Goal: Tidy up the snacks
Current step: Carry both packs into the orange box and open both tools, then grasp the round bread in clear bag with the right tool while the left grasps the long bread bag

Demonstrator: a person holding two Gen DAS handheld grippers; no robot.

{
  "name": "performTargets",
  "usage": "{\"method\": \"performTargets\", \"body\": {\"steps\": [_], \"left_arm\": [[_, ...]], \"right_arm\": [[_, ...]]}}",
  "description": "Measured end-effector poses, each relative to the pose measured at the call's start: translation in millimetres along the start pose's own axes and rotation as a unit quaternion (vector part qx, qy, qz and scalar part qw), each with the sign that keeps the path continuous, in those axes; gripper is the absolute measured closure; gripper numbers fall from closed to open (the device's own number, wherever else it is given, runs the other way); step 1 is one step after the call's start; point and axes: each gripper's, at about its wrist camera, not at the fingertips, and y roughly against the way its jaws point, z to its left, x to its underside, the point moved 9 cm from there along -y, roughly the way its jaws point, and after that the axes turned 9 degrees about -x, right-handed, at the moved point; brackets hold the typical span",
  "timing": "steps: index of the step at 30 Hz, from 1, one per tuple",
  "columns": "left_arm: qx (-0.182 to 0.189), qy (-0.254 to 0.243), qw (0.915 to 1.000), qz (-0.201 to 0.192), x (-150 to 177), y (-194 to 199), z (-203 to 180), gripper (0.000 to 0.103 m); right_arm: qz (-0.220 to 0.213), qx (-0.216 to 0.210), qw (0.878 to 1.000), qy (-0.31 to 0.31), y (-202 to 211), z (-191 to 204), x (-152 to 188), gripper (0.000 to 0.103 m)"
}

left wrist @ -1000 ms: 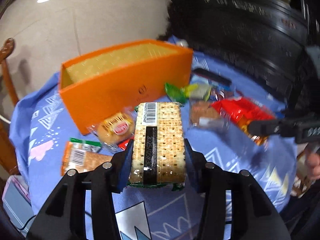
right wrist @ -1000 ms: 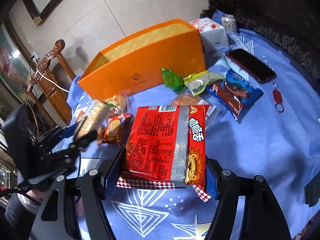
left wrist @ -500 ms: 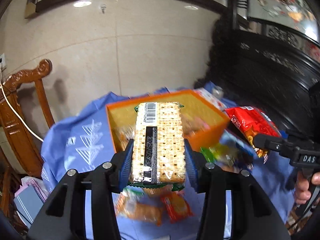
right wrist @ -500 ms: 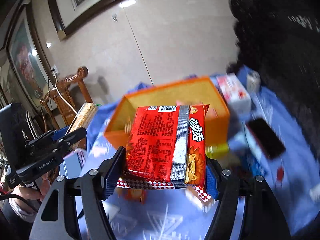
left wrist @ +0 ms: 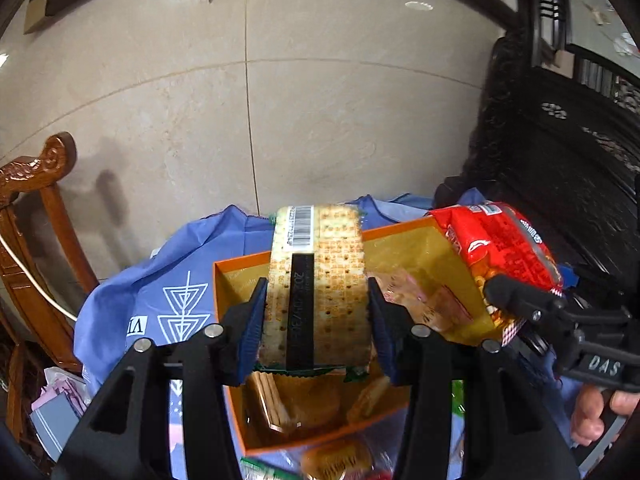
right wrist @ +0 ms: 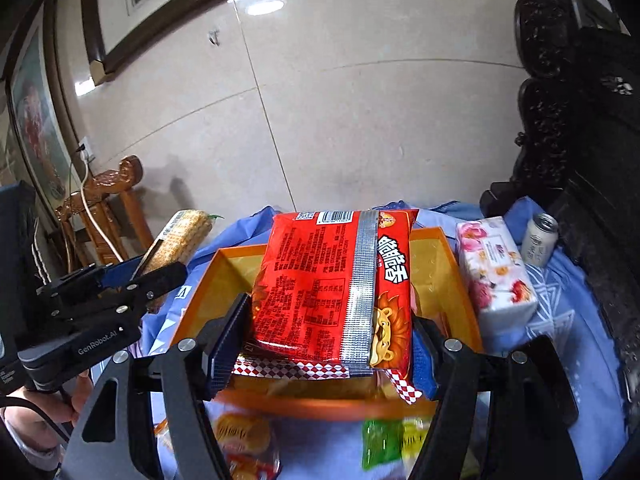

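The left gripper [left wrist: 316, 320] is closed on a cracker pack [left wrist: 318, 280], its 2 blue pads [left wrist: 254, 324] pressed against the pack's long sides. The pack points forward, barcode end away from the camera, above the open orange box [left wrist: 240, 276]. The box stands on a blue cloth [left wrist: 160, 276] and already holds several wrapped snacks [left wrist: 420, 300]; they are blurred, so their kinds cannot be told.

The right gripper [right wrist: 320, 348] is clamped on a red snack bag [right wrist: 332, 284], its jaws spread about as wide as the bag and gripping it by both edges. The bag lies flat, printed back upward with a silver seam along it, and hangs over the same box [right wrist: 460, 292]. In the left view this bag [left wrist: 504, 248] sits at the box's right end, just beside the cracker pack and apart from it.

A tissue pack [right wrist: 496, 272] touches the box's right wall, with a can [right wrist: 538, 240] behind it. Loose snacks [right wrist: 384, 440] lie on the cloth in front of the box.
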Motion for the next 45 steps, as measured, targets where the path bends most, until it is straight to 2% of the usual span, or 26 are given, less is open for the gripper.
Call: {"method": "performTargets", "body": {"steps": [1, 2, 3, 6, 11, 16, 17, 20, 23, 28, 33, 34, 35, 36, 41, 45], "left_arm": [[-0.012, 0.004, 0.9999, 0.006, -2, -10, 3, 0.004], [-0.037, 0.011, 0.9992, 0.005, -3, -14, 8, 0.004], [-0.049, 0.015, 0.9987, 0.001, -4, -15, 10, 0.004], [-0.027, 0.026, 0.9993, 0.002, 3, -8, 8, 0.004], [-0.025, 0.028, 0.9993, -0.003, 25, 12, 2, 0.004], [-0.009, 0.040, 0.9991, -0.009, 65, 49, -5, 0.004], [-0.004, 0.043, 0.9990, -0.010, 74, 57, -6, 0.004], [0.013, 0.046, 0.9987, -0.014, 106, 81, -9, 0.004], [0.018, 0.054, 0.9984, -0.003, 140, 99, -7, 0.004], [0.007, 0.072, 0.9969, 0.031, 189, 118, 7, 0.004], [-0.018, 0.080, 0.9958, 0.040, 217, 137, 28, 0.004], [-0.023, 0.082, 0.9955, 0.042, 220, 139, 33, 0.004], [-0.029, 0.086, 0.9950, 0.044, 224, 140, 38, 0.004], [-0.032, 0.089, 0.9945, 0.045, 226, 142, 42, 0.004], [-0.038, 0.103, 0.9925, 0.053, 235, 138, 51, 0.004], [-0.041, 0.109, 0.9909, 0.067, 240, 121, 46, 0.004]], "right_arm": [[0.004, 0.001, 1.000, 0.000, -5, -1, -1, 0.018], [0.008, 0.006, 1.000, -0.002, -8, -5, -1, 0.009], [0.004, 0.009, 1.000, -0.011, -5, -9, -2, 0.008], [-0.009, -0.003, 1.000, -0.022, 9, -14, 1, 0.007], [-0.010, 0.010, 1.000, -0.024, 40, -28, 22, 0.004], [0.009, 0.020, 1.000, 0.011, 72, -30, 74, 0.004], [0.017, 0.016, 1.000, 0.018, 76, -30, 86, 0.004], [0.071, -0.030, 0.996, 0.040, 78, -23, 139, 0.004], [0.113, -0.018, 0.991, 0.069, 73, -31, 186, 0.004], [0.165, -0.027, 0.981, 0.095, 48, -33, 219, 0.004], [0.223, -0.018, 0.966, 0.131, 15, -39, 244, 0.005], [0.225, -0.010, 0.965, 0.134, 11, -40, 246, 0.008], [0.227, -0.003, 0.964, 0.138, 7, -41, 249, 0.018], [0.227, 0.003, 0.964, 0.138, 6, -42, 250, 0.024], [0.214, 0.007, 0.971, 0.108, 16, -35, 254, 0.026], [0.187, 0.013, 0.981, 0.052, 38, -30, 260, 0.026]]}}
